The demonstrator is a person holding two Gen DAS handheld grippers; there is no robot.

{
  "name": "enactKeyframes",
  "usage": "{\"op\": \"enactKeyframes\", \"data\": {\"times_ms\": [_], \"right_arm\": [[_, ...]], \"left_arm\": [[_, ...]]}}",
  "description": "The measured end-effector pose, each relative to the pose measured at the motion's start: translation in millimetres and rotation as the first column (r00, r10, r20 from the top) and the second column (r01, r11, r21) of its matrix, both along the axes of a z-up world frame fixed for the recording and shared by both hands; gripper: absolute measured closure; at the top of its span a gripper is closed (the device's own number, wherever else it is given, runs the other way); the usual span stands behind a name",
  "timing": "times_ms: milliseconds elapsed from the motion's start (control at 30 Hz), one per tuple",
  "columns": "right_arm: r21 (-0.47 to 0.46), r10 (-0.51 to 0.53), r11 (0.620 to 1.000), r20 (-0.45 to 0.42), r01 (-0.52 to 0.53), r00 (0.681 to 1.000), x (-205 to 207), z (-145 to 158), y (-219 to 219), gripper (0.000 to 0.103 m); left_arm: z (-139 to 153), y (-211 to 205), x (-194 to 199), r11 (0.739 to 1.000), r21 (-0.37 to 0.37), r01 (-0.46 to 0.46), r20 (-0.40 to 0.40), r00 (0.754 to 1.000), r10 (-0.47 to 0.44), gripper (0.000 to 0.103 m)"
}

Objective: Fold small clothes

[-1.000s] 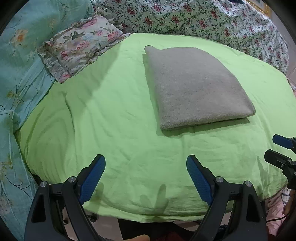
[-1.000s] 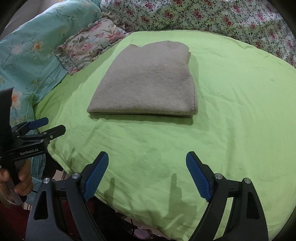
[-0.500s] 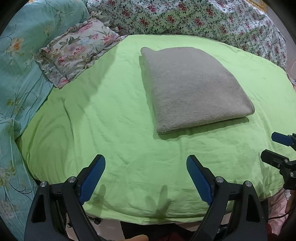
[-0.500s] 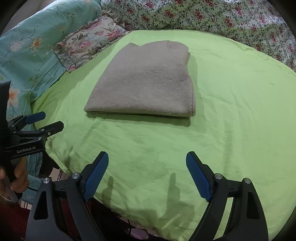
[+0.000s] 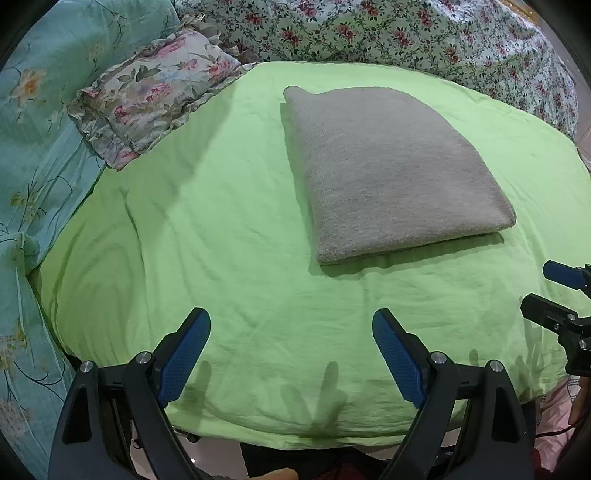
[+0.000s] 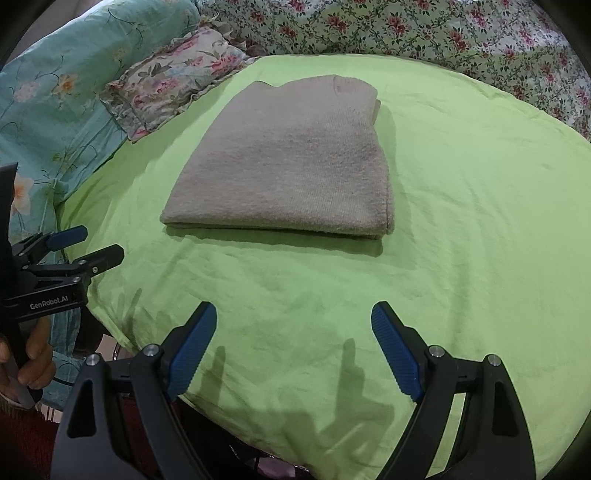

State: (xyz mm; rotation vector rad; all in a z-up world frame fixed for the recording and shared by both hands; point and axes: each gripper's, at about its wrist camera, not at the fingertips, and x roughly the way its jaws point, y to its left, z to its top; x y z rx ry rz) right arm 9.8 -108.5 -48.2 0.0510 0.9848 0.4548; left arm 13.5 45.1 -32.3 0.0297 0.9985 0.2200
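Now your left gripper (image 5: pixel 291 325) and right gripper (image 6: pixel 293 317) gape wide, holding nothing, near the green sheet (image 5: pixel 221 229); the folded grey garment (image 5: pixel 388 166) lies farther off.

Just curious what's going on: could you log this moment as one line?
grey knitted garment: folded, on green sheet | left gripper: open, empty | right gripper: open, empty

Count: 1 folded grey garment (image 5: pixel 391 170) mid green sheet (image 5: pixel 221 229); 1 floral pillow (image 5: pixel 155 92) at the sheet's far-left corner; 1 teal quilt (image 5: pixel 33 122) along left edge; 1 floral bedspread (image 5: pixel 406 33) along far edge; 2 claws, left claw (image 5: pixel 291 350) and right claw (image 6: pixel 293 345).
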Motion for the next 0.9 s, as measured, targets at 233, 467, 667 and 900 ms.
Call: {"op": "enactKeyframes", "data": {"times_ms": [233,467,667,900], "right_arm": [[-0.001,-0.005,1.000,0.006,0.005,1.000,0.7,2.1,0.6,0.017],[0.002,-0.010,1.000,0.016,0.010,1.000,1.0,5.9,-0.5,0.017],[0.003,-0.008,1.000,0.020,0.008,1.000,0.3,6.9,-0.5,0.017],[0.008,-0.009,1.000,0.025,0.009,1.000,0.4,7.8,-1.9,0.017]], "left_arm": [[0.9,-0.6,0.6,1.000,0.001,0.005,0.006,1.000,-0.005,0.013],[3.0,-2.5,0.6,1.000,0.005,0.005,0.009,1.000,-0.005,0.013],[4.7,-4.5,-0.4,1.000,0.011,0.007,0.015,1.000,-0.007,0.013],[5.8,-6.6,-1.7,1.000,0.018,0.006,0.020,1.000,-0.006,0.013]]}}
